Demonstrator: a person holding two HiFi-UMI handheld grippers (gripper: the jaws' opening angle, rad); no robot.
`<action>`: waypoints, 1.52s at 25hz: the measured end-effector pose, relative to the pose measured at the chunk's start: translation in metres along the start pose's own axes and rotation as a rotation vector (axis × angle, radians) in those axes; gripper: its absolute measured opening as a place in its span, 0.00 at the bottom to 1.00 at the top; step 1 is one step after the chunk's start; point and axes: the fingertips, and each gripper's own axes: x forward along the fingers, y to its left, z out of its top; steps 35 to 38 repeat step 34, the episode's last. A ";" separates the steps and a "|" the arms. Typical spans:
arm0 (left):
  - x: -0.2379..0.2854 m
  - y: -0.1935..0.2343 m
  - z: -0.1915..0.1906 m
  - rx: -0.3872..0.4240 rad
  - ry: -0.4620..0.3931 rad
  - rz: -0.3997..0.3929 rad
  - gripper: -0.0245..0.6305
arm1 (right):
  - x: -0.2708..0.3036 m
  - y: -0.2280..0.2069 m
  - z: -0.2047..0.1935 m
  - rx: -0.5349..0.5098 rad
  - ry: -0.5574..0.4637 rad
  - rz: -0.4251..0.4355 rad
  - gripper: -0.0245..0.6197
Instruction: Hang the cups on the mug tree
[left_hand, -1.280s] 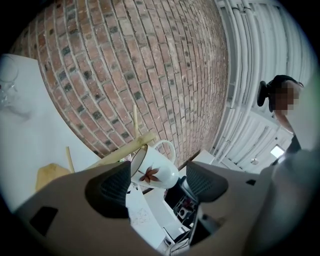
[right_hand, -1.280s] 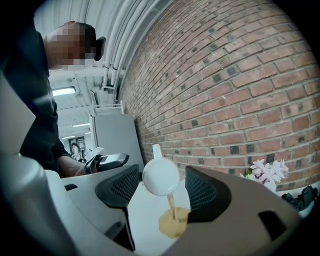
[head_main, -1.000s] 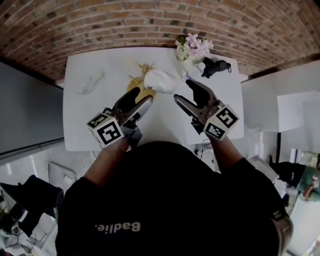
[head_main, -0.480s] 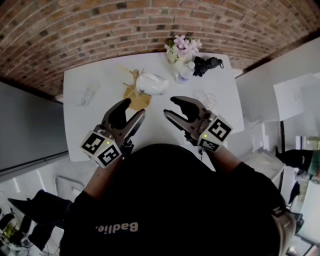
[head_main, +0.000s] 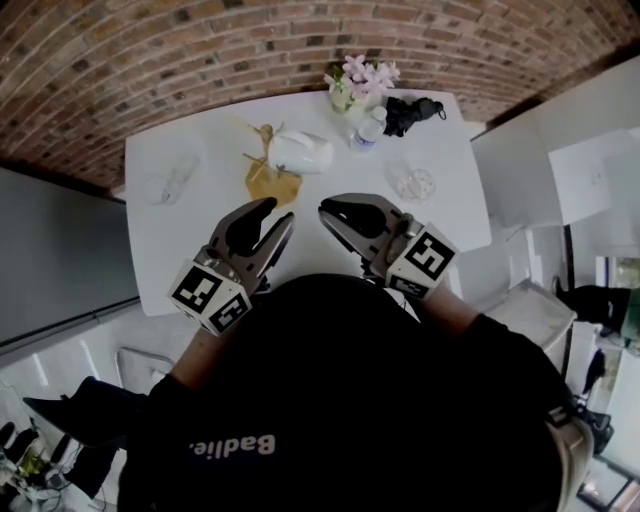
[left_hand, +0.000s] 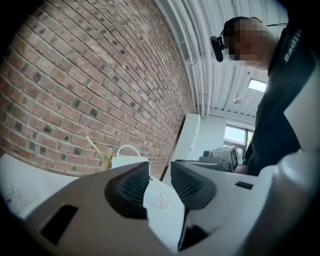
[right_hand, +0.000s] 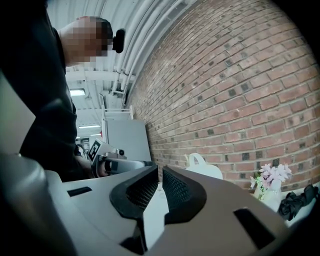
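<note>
I hold both tools low over the near edge of a white counter (head_main: 200, 265). My left hand-held gripper (left_hand: 160, 167) is partly open and closing on nothing. My right hand-held gripper (right_hand: 159, 172) is almost together, also closing, also empty.

Just ahead of the left one stands the wooden mug tree (head_main: 270, 182), with a white mug (head_main: 300, 155) against it. One clear glass cup (head_main: 412, 182) sits ahead and right of my right tool, another (head_main: 168, 182) well left of my left. Beyond, by the brick wall (head_main: 200, 50), are flowers (head_main: 360, 78), a bottle (head_main: 368, 128) and a black bundle (head_main: 410, 112).
</note>
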 end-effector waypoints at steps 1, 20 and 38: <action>0.000 0.000 -0.001 0.003 -0.001 -0.001 0.23 | 0.001 0.000 -0.001 0.001 0.001 0.000 0.11; 0.000 0.000 0.003 0.037 -0.047 -0.017 0.04 | 0.004 0.000 -0.002 0.013 0.003 0.011 0.09; 0.000 0.000 0.005 0.030 -0.052 -0.017 0.04 | 0.004 -0.002 0.001 0.019 -0.010 -0.002 0.09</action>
